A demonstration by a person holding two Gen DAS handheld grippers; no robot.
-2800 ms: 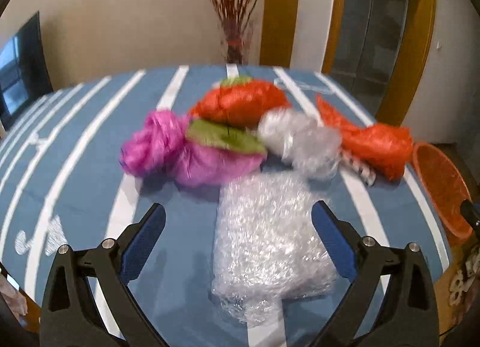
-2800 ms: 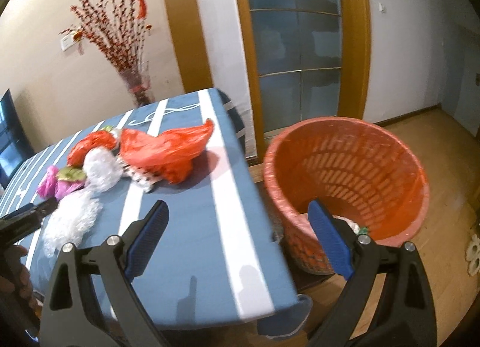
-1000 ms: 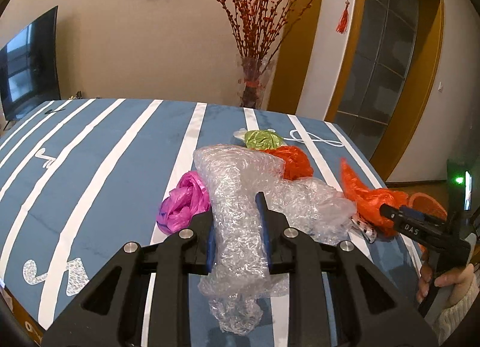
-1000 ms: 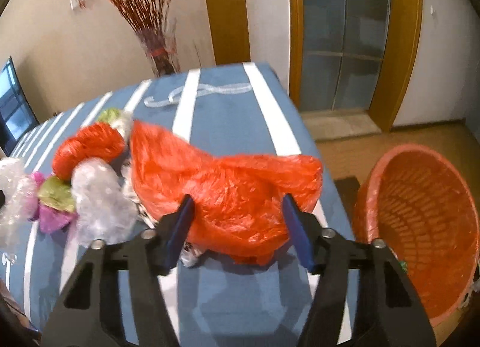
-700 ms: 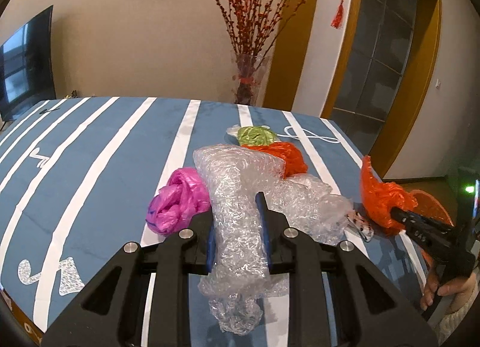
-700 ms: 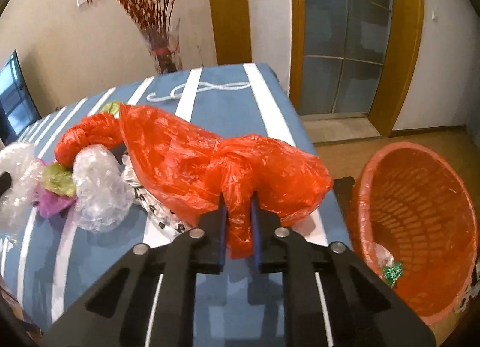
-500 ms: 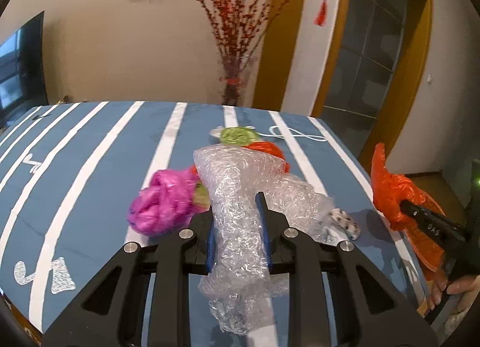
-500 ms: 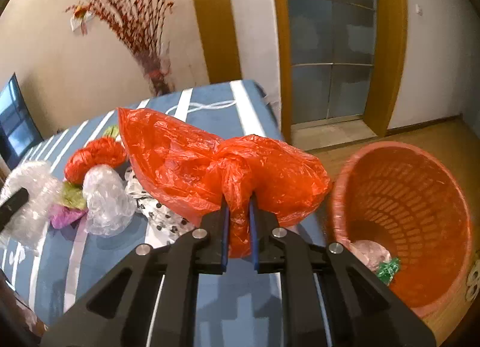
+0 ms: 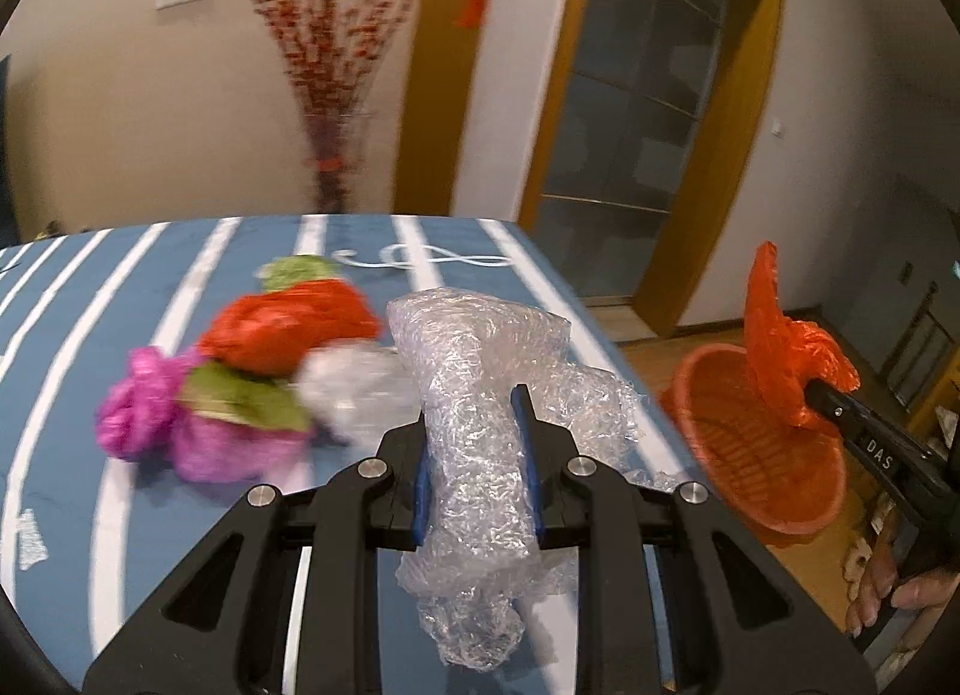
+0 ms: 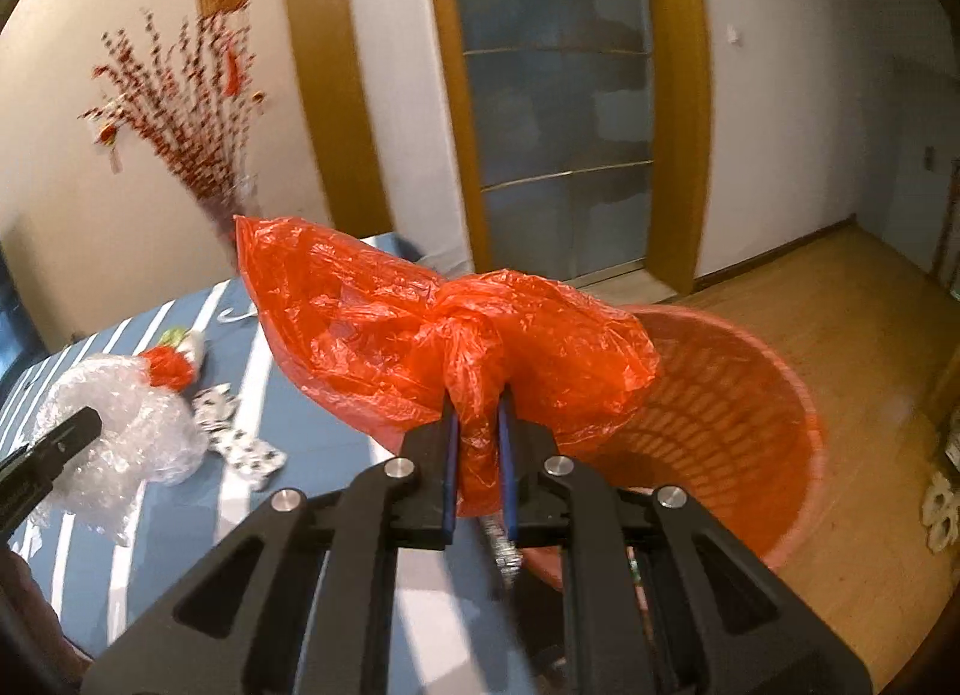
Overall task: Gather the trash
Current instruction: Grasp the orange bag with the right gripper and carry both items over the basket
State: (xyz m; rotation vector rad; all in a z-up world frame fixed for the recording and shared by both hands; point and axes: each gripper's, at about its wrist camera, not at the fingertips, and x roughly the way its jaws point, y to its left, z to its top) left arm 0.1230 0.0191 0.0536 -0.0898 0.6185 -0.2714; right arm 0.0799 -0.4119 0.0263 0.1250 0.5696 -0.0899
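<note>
Grippers (image 9: 474,425) (image 10: 477,437) tilted downward — both clamping trash.

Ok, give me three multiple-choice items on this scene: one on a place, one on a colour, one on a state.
1. Where does the basket stand?
A. on the table
B. on the floor beside the table
C. on a chair

2. What colour is the bag in the right gripper?
A. orange-red
B. pink
C. green

3. How is the left gripper?
A. open over the table
B. shut on nothing
C. shut on bubble wrap

Key: 1 B, it sits on wood flooring past the table edge; 2 A, orange-red plastic bunches between the pads; 3 C, the wrap is pinched between the pads.
</note>
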